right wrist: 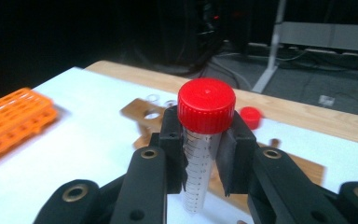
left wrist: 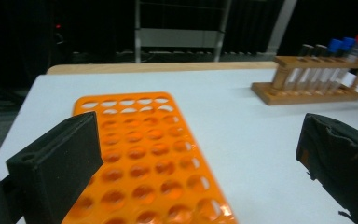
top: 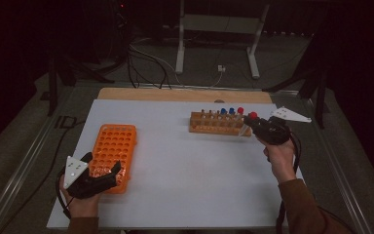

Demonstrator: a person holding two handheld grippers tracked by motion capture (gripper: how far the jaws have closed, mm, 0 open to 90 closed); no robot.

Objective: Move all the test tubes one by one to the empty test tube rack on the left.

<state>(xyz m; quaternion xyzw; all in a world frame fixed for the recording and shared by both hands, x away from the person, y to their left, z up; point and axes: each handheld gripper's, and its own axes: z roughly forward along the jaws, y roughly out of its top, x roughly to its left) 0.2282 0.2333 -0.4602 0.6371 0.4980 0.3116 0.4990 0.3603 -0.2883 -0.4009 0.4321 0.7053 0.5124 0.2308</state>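
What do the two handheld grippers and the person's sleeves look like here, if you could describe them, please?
Both the left gripper and the right gripper are matte black with two blocky jaws. Each carries a pale grey three-cornered plate on top; the left one shows small light dots. The right gripper's linkage arms have round brass-coloured pivot holes. A dark cable trails from it. The sleeves are brown.
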